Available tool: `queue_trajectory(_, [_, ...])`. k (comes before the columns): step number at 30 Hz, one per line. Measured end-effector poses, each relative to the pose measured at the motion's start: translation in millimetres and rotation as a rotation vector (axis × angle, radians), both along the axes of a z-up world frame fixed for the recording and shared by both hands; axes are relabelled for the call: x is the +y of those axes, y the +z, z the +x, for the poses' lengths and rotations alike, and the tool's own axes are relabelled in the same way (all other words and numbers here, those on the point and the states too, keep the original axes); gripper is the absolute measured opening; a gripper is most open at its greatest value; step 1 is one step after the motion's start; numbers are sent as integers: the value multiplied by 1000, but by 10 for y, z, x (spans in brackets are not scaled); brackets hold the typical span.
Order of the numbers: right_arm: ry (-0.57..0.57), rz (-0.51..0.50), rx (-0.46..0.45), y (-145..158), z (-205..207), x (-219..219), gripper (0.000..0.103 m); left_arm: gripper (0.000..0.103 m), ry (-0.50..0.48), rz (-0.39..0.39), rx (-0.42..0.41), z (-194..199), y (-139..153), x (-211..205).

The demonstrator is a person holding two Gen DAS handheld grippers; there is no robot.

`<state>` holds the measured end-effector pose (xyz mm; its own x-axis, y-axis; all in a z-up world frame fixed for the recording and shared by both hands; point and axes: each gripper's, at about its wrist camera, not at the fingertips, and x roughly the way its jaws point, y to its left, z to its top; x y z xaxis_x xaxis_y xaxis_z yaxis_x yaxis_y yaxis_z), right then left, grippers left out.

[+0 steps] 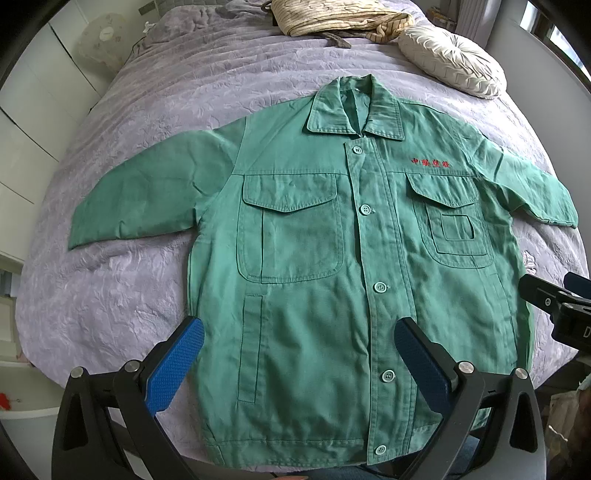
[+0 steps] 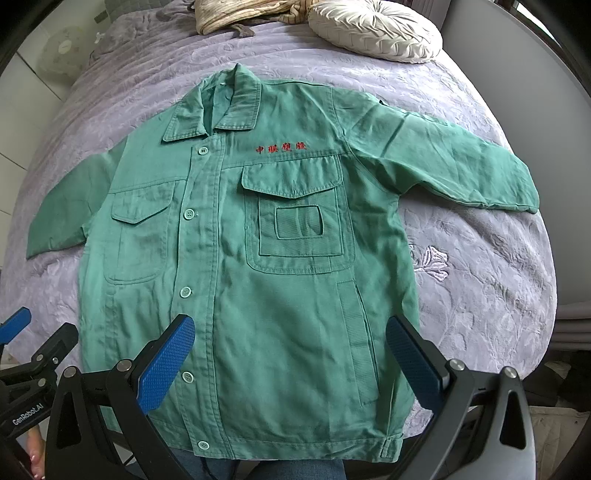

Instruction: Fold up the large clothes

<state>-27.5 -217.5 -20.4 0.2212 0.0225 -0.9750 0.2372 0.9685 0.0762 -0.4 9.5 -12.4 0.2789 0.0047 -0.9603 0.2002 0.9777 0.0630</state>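
A green work jacket [image 1: 317, 280] lies flat and face up on the bed, buttoned, collar away from me, both sleeves spread out sideways. It also shows in the right wrist view [image 2: 266, 280]. It has red embroidered characters [image 2: 281, 147] above one chest pocket. My left gripper [image 1: 299, 332] is open and empty, held above the jacket's lower left half. My right gripper [image 2: 290, 328] is open and empty, held above the lower right half. Each gripper shows at the edge of the other's view: the right one [image 1: 557, 314], the left one [image 2: 33, 354].
The bed has a lilac quilted cover [image 1: 129, 288]. A round white cushion [image 2: 375, 31] and a crumpled striped beige cloth [image 1: 332, 18] lie at the far end. White cabinets [image 1: 29, 122] stand to the left.
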Motion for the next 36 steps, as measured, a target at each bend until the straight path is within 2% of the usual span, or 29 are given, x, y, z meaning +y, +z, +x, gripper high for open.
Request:
queue_trajectory(18, [-10, -6, 13, -43, -14, -44, 103, 103, 16, -8, 1, 31, -66, 63])
queue_trajectory(23, [-11, 30, 19, -124, 25, -34, 103, 103, 44, -43, 48, 175, -232, 262])
queue_trajectory(26, [12, 100, 16, -214, 69, 44, 103, 103, 54, -98, 75, 302, -374, 464])
queue_trajectory(31, [63, 92, 97, -426, 195, 422, 103, 103, 150, -203, 59, 660, -595, 1081])
queue_trajectory(36, [124, 124, 95, -641, 300, 889, 103, 103, 356, -211, -86, 1209, -797, 2188])
